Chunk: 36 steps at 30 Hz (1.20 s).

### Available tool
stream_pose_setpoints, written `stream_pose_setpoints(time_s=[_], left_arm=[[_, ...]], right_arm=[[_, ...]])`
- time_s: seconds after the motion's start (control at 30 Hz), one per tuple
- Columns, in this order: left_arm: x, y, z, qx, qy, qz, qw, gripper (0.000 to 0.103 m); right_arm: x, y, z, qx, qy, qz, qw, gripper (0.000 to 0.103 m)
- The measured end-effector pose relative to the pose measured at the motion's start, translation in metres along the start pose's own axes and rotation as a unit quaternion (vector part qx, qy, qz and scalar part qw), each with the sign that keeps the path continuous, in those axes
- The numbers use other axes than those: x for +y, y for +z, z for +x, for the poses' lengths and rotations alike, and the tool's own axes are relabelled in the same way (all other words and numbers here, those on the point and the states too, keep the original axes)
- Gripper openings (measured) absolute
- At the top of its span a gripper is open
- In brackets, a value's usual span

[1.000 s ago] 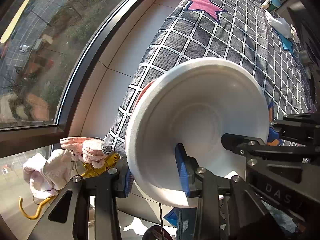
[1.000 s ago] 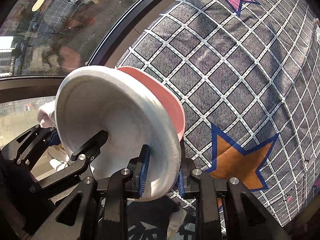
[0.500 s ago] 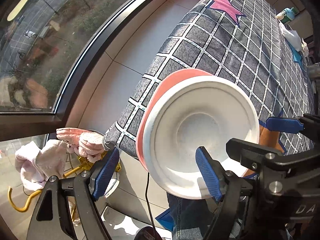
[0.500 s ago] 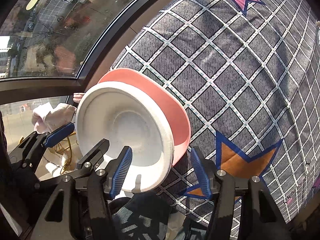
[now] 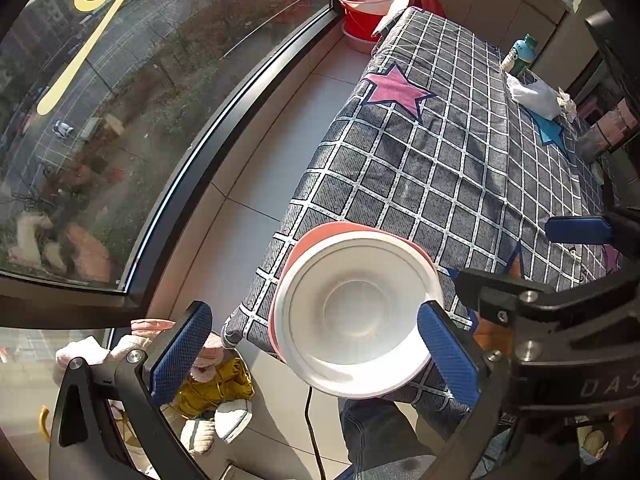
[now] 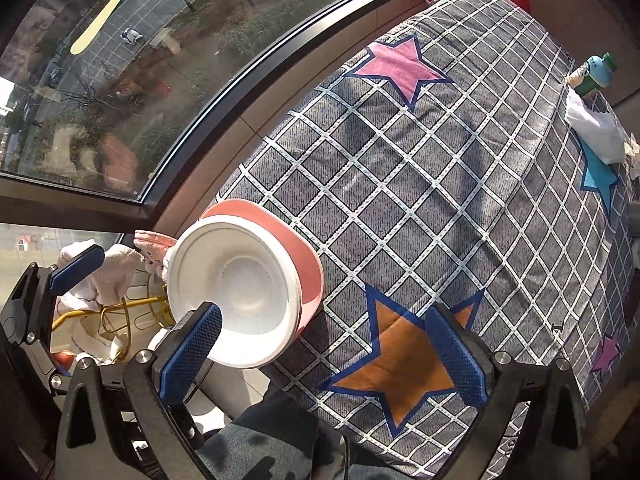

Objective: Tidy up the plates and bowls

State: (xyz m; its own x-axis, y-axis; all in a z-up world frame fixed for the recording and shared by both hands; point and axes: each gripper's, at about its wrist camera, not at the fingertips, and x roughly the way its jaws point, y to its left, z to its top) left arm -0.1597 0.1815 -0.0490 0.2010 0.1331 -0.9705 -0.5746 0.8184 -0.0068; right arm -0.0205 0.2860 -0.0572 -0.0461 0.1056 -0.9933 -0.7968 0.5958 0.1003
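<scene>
Right at the near corner of the checked cloth point(image 5: 448, 168) sits the white bowl point(image 5: 354, 316), nested inside a pink plate point(image 5: 320, 236) whose rim shows behind and to the window side of it. Both lie on the cloth's edge, the bowl's near lip reaching out past that edge over the floor. In the right wrist view the same white bowl point(image 6: 236, 292) and pink plate point(image 6: 300, 264) lie just to the window side of the orange star point(image 6: 404, 364) printed on the checked cloth point(image 6: 440, 184). The left gripper point(image 5: 316, 356) has its blue-padded jaws spread wide, one on each side of the bowl, with nothing held; whether the pad nearest the rim touches it cannot be told. The right gripper point(image 6: 324, 356) is likewise spread wide and holds nothing, one pad over the bowl's near rim and the other over the orange star. Farther along the cloth from the bowl is a pink star point(image 5: 396, 90), and beyond it, at the cloth's far end, a red basin point(image 5: 372, 4). Along the cloth's far side from the window stand a green bottle point(image 5: 522, 54) and a white bag point(image 5: 534, 94). Below the bowl's corner, on the floor by the window, lie pink and white soft toys point(image 5: 120, 350) and something yellow point(image 5: 216, 388).
</scene>
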Motion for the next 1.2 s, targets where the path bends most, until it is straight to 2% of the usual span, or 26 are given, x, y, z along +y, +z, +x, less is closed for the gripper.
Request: stream_pose_setpoints(time_s=[0.07, 0.13, 0.3, 0.6, 0.83, 1.2], left_arm=[[0.002, 0.002, -0.001, 0.002, -0.005, -0.001, 1.0, 0.103], [0.004, 0.003, 0.003, 0.021, -0.005, -0.004, 0.9998, 0.103], [0.006, -0.003, 0.011, 0.045, 0.014, 0.004, 0.9989, 0.103], [0.0, -0.009, 0.01, 0.052, 0.023, 0.018, 0.9982, 0.103], [0.003, -0.006, 0.01, 0.061, 0.011, 0.005, 0.9981, 0.103], [-0.003, -0.001, 0.009, 0.055, 0.029, 0.021, 0.9978, 0.103]], right_arm=[[0.0, -0.001, -0.002, -0.007, -0.003, 0.007, 1.0, 0.103], [0.001, -0.003, -0.001, -0.004, -0.005, 0.01, 1.0, 0.103], [0.003, -0.006, 0.003, 0.003, -0.011, 0.007, 1.0, 0.103], [0.005, -0.007, 0.005, 0.007, -0.011, 0.008, 1.0, 0.103], [0.006, -0.007, 0.006, 0.01, -0.01, 0.005, 1.0, 0.103], [0.008, -0.006, 0.007, 0.013, -0.011, 0.001, 1.0, 0.103]])
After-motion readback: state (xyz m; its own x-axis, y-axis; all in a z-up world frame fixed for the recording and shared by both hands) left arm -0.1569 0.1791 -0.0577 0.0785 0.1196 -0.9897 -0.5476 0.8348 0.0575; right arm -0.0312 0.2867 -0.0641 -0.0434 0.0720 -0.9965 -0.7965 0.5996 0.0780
